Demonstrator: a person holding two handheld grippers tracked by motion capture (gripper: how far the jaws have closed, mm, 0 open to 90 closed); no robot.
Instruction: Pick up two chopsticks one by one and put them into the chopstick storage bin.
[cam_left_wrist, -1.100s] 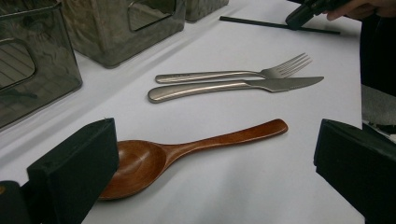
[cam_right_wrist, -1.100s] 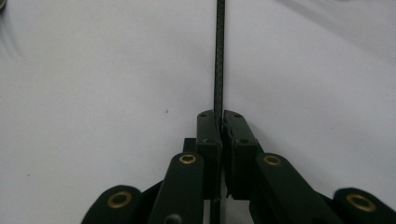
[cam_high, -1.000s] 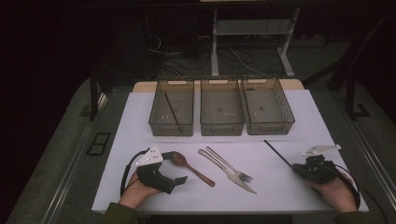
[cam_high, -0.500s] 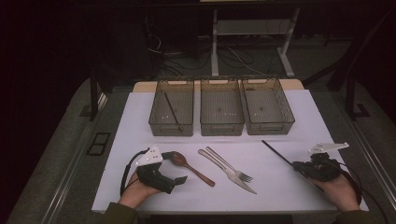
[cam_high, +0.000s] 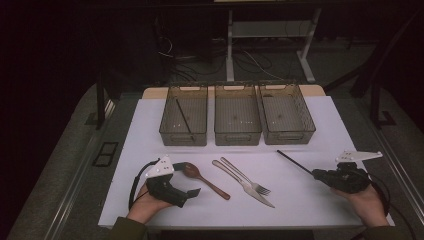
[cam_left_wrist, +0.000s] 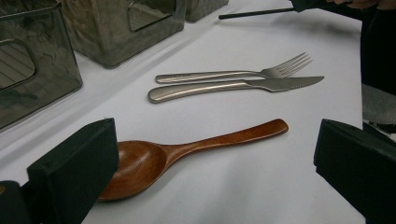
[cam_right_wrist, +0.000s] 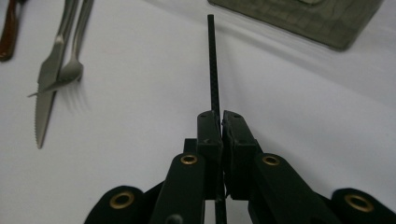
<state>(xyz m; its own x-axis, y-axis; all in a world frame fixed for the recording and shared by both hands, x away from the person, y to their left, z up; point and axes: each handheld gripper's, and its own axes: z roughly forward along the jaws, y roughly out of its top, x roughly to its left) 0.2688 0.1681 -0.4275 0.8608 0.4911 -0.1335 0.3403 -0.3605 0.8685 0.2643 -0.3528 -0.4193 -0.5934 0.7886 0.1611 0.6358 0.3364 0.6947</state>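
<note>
The right gripper (cam_high: 316, 174), clamped tight on the black chopstick (cam_high: 295, 162), has nudged it slightly toward the left bin (cam_high: 184, 116), where its twin (cam_high: 184, 120) already lies. The left gripper (cam_high: 192, 192) waits wide open over the wooden spoon (cam_high: 204, 179).

Spoon (cam_left_wrist: 187, 149): wood, reddish-brown, smooth, lacquered sheen on the bowl. Fork (cam_left_wrist: 233, 74) and knife (cam_left_wrist: 233, 86): brushed metal, satin, knife edge serrated. Chopstick (cam_right_wrist: 213, 65): black, matt, finely ribbed texture, pinched in right gripper (cam_right_wrist: 221, 122), which is matt black plastic with brass-coloured rivets. Left gripper (cam_left_wrist: 215, 158) pads: black, matt, foam-like. Three bins (cam_high: 237, 135) at 12 o'clock: smoky translucent plastic. Desk (cam_high: 310, 200) cover: white, matt, smooth.
</note>
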